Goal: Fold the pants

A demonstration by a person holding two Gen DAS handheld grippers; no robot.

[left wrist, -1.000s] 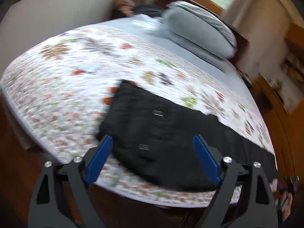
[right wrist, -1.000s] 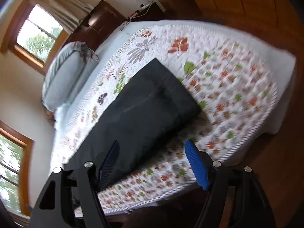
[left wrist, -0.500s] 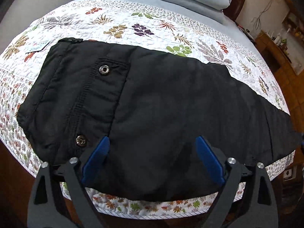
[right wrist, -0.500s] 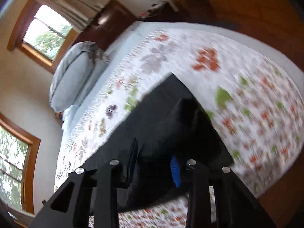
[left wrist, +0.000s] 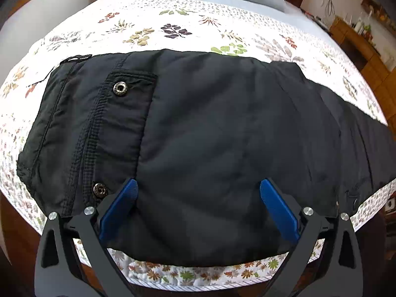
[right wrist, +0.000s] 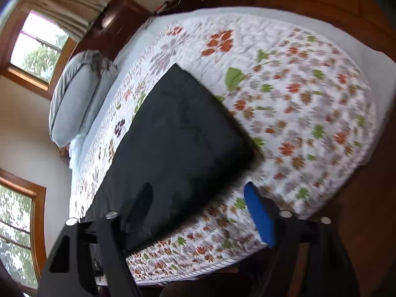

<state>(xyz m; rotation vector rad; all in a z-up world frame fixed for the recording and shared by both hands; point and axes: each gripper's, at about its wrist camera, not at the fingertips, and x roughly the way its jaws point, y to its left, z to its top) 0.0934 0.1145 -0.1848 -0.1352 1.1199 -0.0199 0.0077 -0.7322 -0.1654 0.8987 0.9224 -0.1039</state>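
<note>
Black pants (left wrist: 210,136) lie flat on a floral quilt (left wrist: 185,24), waistband with two metal snaps (left wrist: 120,88) at the left, legs running off to the right. My left gripper (left wrist: 198,198) is open and empty, close above the seat of the pants near the bed's front edge. In the right wrist view the leg end of the pants (right wrist: 178,143) lies on the quilt (right wrist: 309,99). My right gripper (right wrist: 198,198) is open and empty, above the near edge of the leg end.
Grey pillows (right wrist: 74,99) lie at the head of the bed. Windows (right wrist: 37,47) are in the far wall. A dark wooden headboard (right wrist: 116,17) and wooden furniture (left wrist: 358,37) stand beside the bed. Wood floor (right wrist: 358,235) surrounds the bed.
My left gripper came in closer over the pants' seat. My right gripper, narrowed over the leg end half a second ago, is wide open again and farther back.
</note>
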